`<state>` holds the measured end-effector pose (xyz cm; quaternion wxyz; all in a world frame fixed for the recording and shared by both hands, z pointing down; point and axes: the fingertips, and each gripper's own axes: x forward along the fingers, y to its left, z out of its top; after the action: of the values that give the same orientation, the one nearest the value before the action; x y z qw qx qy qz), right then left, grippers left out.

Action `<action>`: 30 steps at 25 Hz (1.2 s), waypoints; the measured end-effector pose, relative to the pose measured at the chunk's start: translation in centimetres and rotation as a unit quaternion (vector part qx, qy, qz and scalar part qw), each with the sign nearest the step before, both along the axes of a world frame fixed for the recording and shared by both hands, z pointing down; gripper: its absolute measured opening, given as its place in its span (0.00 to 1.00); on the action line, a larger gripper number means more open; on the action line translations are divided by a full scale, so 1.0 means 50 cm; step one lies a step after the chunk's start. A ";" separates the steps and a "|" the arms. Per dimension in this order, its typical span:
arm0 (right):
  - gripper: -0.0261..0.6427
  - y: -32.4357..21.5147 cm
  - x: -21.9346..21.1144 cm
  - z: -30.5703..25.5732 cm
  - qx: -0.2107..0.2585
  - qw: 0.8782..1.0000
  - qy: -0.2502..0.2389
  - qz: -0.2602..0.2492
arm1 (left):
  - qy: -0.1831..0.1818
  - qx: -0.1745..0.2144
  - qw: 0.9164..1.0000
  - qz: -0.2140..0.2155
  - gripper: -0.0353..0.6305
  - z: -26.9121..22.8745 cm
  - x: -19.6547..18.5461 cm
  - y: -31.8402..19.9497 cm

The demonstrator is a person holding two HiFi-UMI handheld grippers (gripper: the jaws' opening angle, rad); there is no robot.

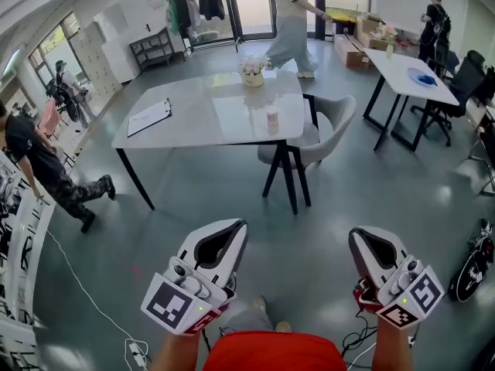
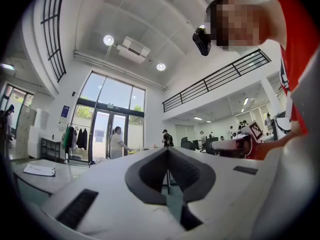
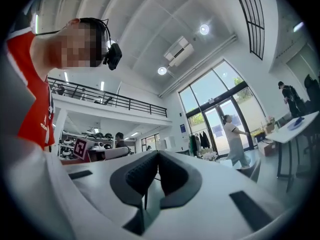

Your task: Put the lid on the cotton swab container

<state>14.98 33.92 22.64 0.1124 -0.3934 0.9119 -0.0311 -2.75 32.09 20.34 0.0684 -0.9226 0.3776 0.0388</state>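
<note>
A small clear cotton swab container [image 1: 272, 119] stands near the right front edge of the white table [image 1: 201, 122], well ahead of me; whether a lid sits on it is too small to tell. My left gripper [image 1: 241, 224] is held low at the left, far short of the table, jaws shut with nothing between them. My right gripper [image 1: 353, 233] is held level with it at the right, also shut and empty. In the left gripper view the closed pads [image 2: 167, 150] point up toward the room; in the right gripper view the closed pads [image 3: 158, 154] do the same.
On the table lie a clipboard [image 1: 148, 117] and a flower pot [image 1: 253, 71]. A grey chair [image 1: 323, 130] stands at its right side. A second white table [image 1: 410, 76] is at the far right. People walk at the left [image 1: 42, 165] and the back [image 1: 291, 23]. Cables [image 1: 93, 300] trail on the floor.
</note>
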 end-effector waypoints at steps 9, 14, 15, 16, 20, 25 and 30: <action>0.06 -0.154 0.000 0.038 -0.018 1.000 0.004 0.002 | 0.007 -0.007 1.000 -0.005 0.07 0.042 -0.014 -0.161; 0.06 -0.291 -0.018 0.035 -0.017 1.000 0.014 0.010 | -0.016 -0.012 1.000 0.010 0.07 0.071 -0.024 -0.300; 0.06 -0.322 -0.025 0.034 -0.014 1.000 0.014 0.010 | -0.025 -0.014 0.999 0.015 0.07 0.076 -0.026 -0.330; 0.06 -0.353 -0.031 0.033 -0.011 1.000 0.014 0.010 | -0.031 -0.011 0.999 0.019 0.07 0.078 -0.030 -0.360; 0.06 -0.475 -0.053 0.033 -0.004 1.000 0.011 0.019 | -0.037 0.002 0.999 0.025 0.07 0.085 -0.053 -0.483; 0.06 -0.610 -0.074 0.053 -0.007 0.999 0.035 0.032 | -0.042 -0.023 0.999 0.018 0.07 0.125 -0.085 -0.619; 0.06 -0.710 -0.086 0.078 -0.019 0.998 0.054 0.031 | -0.032 -0.026 0.999 0.008 0.07 0.143 -0.098 -0.714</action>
<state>10.68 -1.57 26.52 0.0567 -0.4245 0.9034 -0.0238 -7.67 -3.61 27.51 0.0557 -0.9278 0.3688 -0.0001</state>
